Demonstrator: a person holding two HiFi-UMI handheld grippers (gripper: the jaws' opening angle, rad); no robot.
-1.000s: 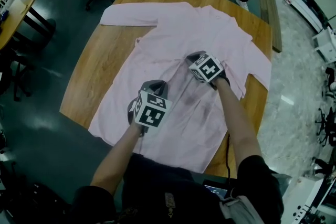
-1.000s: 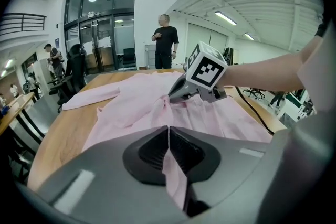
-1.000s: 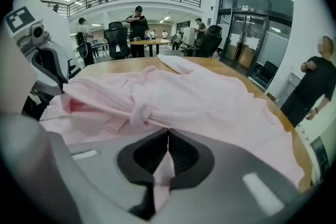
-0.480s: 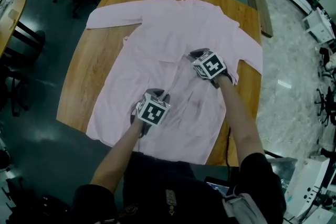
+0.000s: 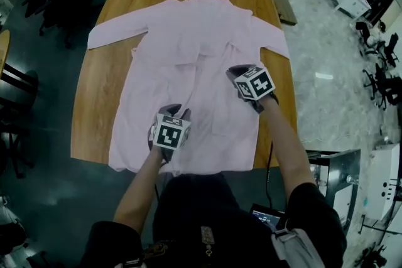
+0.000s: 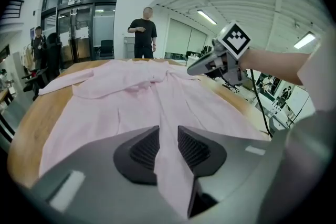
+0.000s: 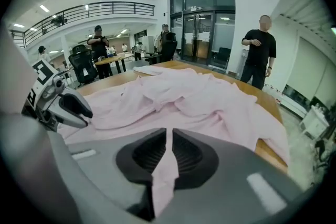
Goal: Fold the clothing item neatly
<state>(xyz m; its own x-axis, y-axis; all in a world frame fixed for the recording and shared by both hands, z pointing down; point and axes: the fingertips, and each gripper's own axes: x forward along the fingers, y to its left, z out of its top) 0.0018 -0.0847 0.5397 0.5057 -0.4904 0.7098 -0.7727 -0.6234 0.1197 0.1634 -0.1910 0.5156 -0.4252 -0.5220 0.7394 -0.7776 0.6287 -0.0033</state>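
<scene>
One release | left tool (image 6: 168, 140) just opened, shirt (image 5: 195, 41) fold loose between jaws; right tool (image 7: 169, 150) pinches shirt | smoothing pull probably ending

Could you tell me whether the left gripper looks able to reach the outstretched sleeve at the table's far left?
Probably yes. The left gripper has just been opening its jaws, a fold of the shirt loose between them, and only cloth and bare table lie between it and the sleeve.
</scene>
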